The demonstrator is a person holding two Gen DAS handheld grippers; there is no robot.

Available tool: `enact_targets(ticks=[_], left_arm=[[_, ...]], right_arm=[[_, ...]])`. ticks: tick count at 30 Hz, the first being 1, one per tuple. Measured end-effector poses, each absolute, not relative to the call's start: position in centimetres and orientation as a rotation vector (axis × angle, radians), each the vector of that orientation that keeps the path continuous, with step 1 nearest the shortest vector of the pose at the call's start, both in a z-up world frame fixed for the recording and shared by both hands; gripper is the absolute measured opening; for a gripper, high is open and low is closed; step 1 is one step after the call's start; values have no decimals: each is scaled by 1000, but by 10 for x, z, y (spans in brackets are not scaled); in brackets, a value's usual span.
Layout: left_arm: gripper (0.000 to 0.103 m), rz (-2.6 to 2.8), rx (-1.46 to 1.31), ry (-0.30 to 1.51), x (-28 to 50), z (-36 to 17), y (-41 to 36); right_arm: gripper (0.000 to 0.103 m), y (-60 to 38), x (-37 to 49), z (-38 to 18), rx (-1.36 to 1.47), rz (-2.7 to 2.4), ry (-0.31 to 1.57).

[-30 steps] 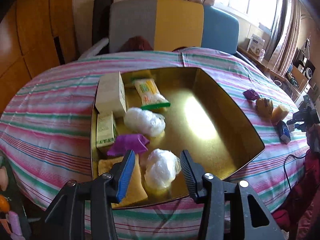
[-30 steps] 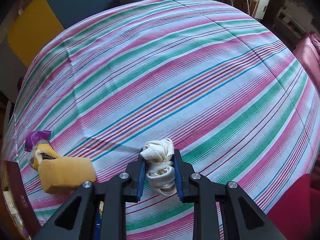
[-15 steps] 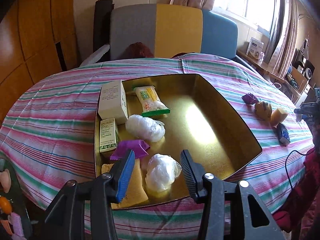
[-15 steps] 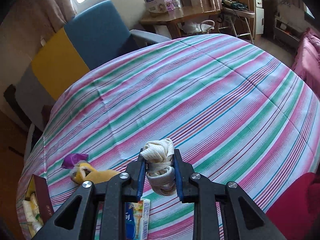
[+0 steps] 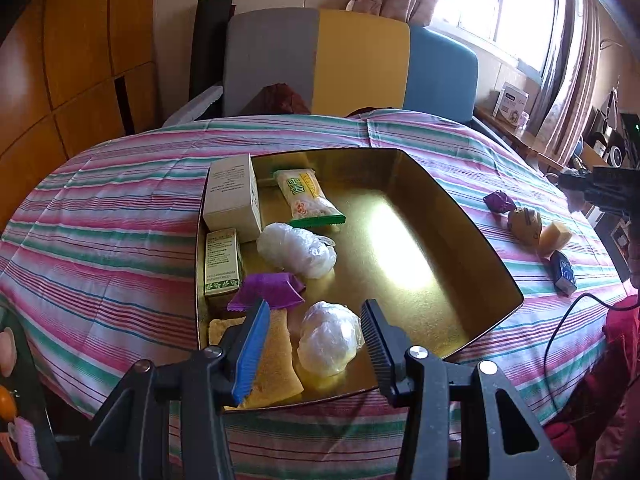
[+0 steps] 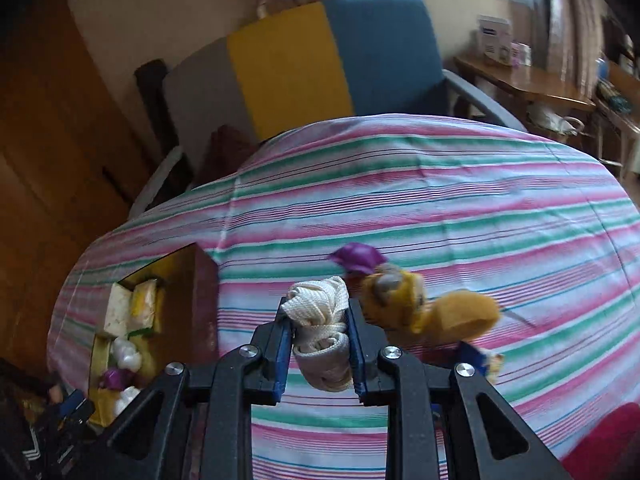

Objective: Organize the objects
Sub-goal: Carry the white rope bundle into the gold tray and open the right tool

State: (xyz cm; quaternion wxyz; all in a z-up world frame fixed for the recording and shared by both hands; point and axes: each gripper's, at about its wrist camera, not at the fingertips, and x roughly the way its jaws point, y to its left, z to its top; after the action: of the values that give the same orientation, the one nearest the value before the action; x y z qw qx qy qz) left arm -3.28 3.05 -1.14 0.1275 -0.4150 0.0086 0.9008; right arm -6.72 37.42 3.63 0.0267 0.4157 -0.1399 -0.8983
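Note:
A gold tray sits on the striped table and holds a white box, a green box, a snack packet, two clear plastic bundles, a purple wrapper and a yellow sponge. My left gripper hovers open over the tray's near end, above the nearer bundle without touching it. My right gripper is shut on a cream rope bundle, held above the cloth, with the tray to its left.
On the cloth right of the tray lie a purple wrapper, a brown toy, a yellow sponge block and a blue packet. A grey, yellow and blue chair stands behind the table. A black cable hangs at the right edge.
My right gripper has risen and swung with the rope bundle, so the tray and chair now show. The left gripper has stayed over the tray.

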Motion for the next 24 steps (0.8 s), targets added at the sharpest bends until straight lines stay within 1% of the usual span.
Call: enact_targets(ticks=[4,7,14,21,23,24], left_arm=[[48,2626,-1222,-11,-34,-14,22],[48,2662,-1217,-39,-37,-10,9],[48,2734,-1241,-110,-39,-8,-23],[48,2720,-1265,-110,-43,-17,-22],[48,2719,-1269,-105,-42,-19,-20],[48,2717,-1271,-101,-42,-19,-19]], right_arm=[[25,298,-81,27,1290,-2609,-349],[25,238,-93,11,1325,-2475,-272],[25,129,-113,-54,1496,-2293,-50],[29,102,-112,-77,1484,-2224,-77],[35,105,-111,-78,1471,-2229,-89],[40,108,-109,-76,1459,-2238,-102]])
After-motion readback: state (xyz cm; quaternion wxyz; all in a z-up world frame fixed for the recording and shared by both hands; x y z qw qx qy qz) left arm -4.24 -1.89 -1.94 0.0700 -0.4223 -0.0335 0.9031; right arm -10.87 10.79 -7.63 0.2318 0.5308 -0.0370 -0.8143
